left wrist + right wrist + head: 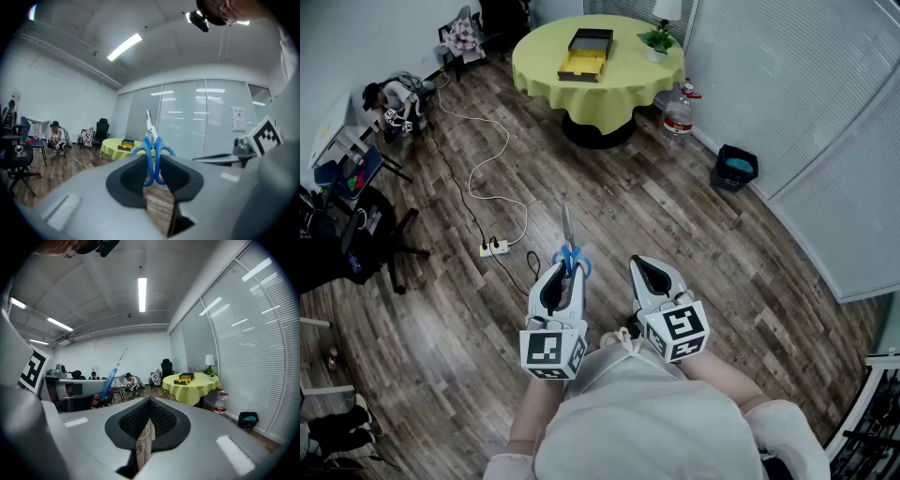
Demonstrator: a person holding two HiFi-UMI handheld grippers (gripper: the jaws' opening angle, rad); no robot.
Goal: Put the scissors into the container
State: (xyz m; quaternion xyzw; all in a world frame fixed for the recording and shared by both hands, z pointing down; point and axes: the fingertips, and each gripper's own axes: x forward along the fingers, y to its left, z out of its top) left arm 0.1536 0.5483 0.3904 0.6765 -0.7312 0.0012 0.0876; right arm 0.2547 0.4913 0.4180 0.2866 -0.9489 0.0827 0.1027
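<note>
Blue-handled scissors [570, 246] stick out forward from my left gripper [565, 274], blades pointing away from me. In the left gripper view the two handle loops [152, 152] sit between the dark pads, and the left gripper [153, 172] is shut on them. My right gripper [649, 274] hangs beside it, shut with nothing in it; only a thin slit shows in the right gripper view [149, 417]. That view also catches the scissors [110, 377] at the left. The black and yellow container [586, 53] lies far ahead on a round yellow table [609, 89].
A potted plant [657, 40] stands on the table. A water bottle [678, 112] and a black bin [735, 169] sit right of it. A white cable and a power strip [494, 247] lie on the wood floor. Chairs and a seated person [392, 98] are at the left.
</note>
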